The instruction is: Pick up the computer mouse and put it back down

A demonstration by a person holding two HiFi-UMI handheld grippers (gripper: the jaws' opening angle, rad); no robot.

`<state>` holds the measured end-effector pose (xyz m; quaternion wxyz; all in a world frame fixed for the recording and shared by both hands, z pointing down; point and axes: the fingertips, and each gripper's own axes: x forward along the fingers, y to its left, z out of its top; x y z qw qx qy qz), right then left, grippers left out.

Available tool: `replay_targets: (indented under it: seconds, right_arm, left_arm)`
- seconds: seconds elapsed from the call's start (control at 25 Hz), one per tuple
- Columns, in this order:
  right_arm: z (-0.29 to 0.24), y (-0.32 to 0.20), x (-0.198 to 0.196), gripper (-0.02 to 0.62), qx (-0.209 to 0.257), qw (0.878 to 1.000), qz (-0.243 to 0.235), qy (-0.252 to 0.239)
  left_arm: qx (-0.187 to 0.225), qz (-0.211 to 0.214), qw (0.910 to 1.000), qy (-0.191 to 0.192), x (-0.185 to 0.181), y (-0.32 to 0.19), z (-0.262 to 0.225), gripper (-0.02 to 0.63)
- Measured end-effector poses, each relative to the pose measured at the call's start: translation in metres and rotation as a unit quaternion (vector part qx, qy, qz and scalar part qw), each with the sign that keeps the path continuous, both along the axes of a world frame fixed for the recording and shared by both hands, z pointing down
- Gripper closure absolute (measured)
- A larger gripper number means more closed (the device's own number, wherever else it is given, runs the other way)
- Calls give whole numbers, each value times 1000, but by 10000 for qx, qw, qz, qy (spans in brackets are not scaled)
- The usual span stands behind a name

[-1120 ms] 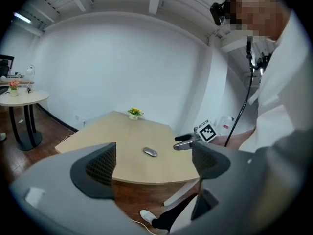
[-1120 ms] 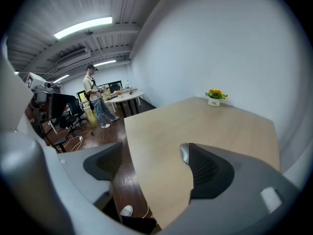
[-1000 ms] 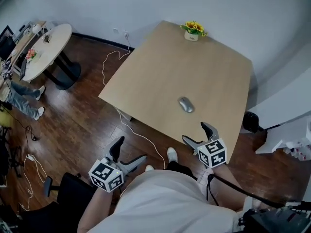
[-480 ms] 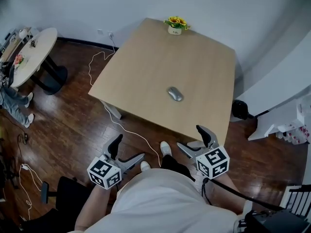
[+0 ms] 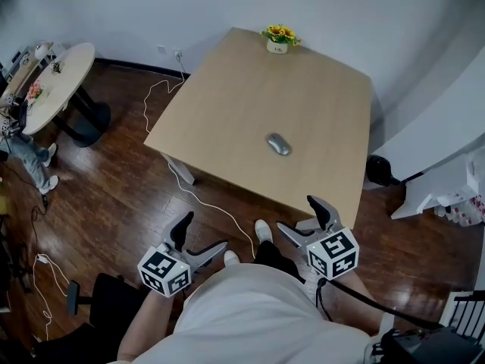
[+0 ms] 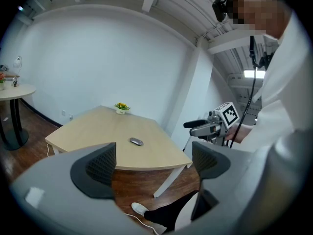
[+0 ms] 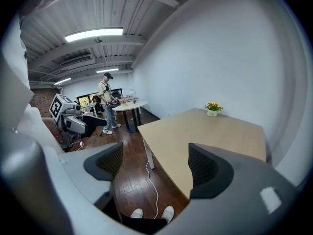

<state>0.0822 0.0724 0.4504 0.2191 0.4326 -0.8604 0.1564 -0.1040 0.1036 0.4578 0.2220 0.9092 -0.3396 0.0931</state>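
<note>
The grey computer mouse (image 5: 278, 144) lies near the middle of the light wooden table (image 5: 227, 120), also small in the left gripper view as the mouse (image 6: 136, 141). Both grippers hang off the table's near edge, above the dark wood floor. My left gripper (image 5: 204, 232) is open, nothing between its pads (image 6: 100, 168). My right gripper (image 5: 296, 213) is open too and empty, just short of the table's near right corner. The right gripper view shows the table (image 7: 195, 126) but not the mouse.
A small pot of yellow flowers (image 5: 278, 39) stands at the table's far edge. A white cable (image 5: 204, 196) runs over the floor by the table leg. A round table (image 5: 53, 82) and a standing person (image 7: 105, 102) are off left; a black chair (image 5: 98, 302) is near left.
My right gripper has drawn back from the table's near edge and farther from the mouse. The left gripper shifted slightly. The mouse has not moved on the table.
</note>
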Motion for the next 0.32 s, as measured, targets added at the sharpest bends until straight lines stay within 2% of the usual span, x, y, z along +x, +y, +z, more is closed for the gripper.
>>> replay_targets:
  seconds: [0.32]
  right_arm:
    - [0, -6, -8, 167, -81, 9998, -31, -195]
  left_arm:
    - [-18, -74, 10000, -5, -7, -2, 1, 144]
